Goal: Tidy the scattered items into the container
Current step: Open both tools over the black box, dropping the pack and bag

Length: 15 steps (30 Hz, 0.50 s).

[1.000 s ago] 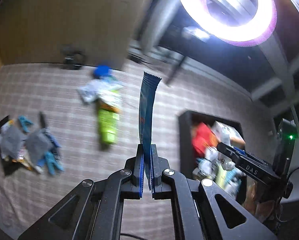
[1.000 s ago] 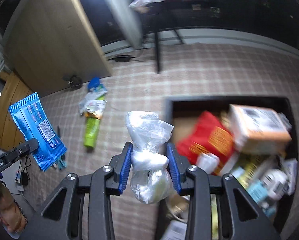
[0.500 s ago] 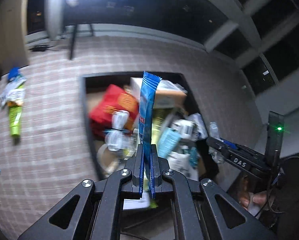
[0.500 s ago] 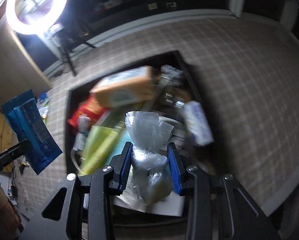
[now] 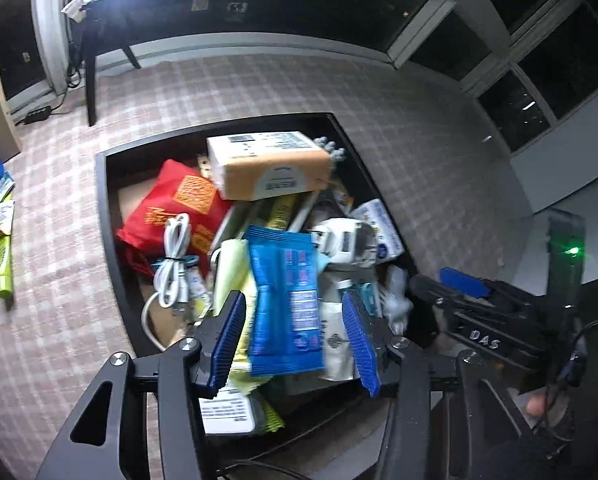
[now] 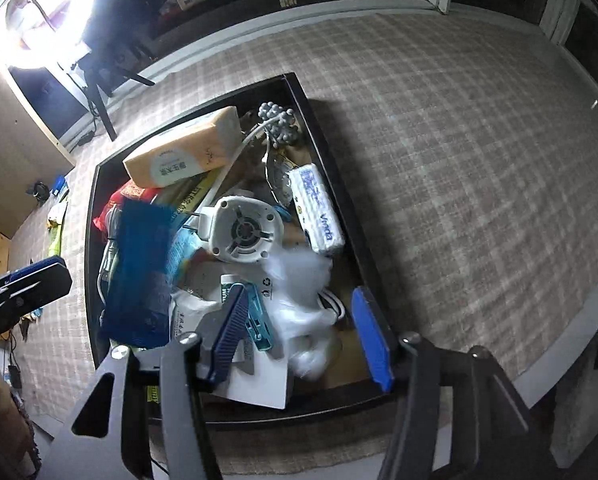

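The black container (image 5: 101,216) (image 6: 323,128) is piled with several items. My left gripper (image 5: 295,340) is open above it; a blue packet (image 5: 285,300) hangs loose between its pads, blurred, over the pile. It also shows in the right wrist view (image 6: 139,276). My right gripper (image 6: 303,336) is open above the container's near end; a clear plastic bag (image 6: 299,296) is blurred between its pads, touching neither. The right gripper shows in the left wrist view (image 5: 459,284), and the left gripper in the right wrist view (image 6: 23,284).
In the container lie a tan box (image 5: 267,164), a red bag (image 5: 175,208), a white cable (image 5: 173,264), a white fan (image 6: 245,232) and a tissue pack (image 6: 317,208). A green tube (image 5: 1,256) and wrappers lie on the checked carpet at left. A tripod leg (image 5: 91,92) stands behind.
Both grippers moved over the container and opened. The blue packet left the left jaws and the plastic bag left the right jaws; both are dropping onto the pile.
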Tool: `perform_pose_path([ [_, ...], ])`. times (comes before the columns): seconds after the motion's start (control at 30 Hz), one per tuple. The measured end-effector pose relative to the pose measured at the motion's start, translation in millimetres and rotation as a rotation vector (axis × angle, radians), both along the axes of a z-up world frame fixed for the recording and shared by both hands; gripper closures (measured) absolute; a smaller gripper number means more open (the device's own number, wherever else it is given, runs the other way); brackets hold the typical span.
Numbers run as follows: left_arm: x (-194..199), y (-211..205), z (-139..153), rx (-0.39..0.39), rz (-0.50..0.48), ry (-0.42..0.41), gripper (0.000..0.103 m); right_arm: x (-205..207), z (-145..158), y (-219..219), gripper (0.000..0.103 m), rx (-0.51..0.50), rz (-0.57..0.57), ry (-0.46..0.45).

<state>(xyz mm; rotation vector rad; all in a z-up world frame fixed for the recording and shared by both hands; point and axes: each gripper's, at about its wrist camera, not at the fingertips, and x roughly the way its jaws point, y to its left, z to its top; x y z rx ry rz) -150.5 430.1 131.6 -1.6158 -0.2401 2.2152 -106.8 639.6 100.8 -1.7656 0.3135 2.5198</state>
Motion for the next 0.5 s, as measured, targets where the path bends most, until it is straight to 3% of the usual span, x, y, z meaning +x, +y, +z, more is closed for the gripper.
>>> perform_pose_path([
  [0.27, 3, -36, -3, -0.029, 0.063, -0.001, 0.056, -11, 4, -23, 0.049, -0.009, 0.030, 0.020],
  [0.5, 2, -97, -9, -0.042, 0.161, -0.011, 0.056, -30, 7, -75, 0.049, -0.014, 0.120, 0.038],
])
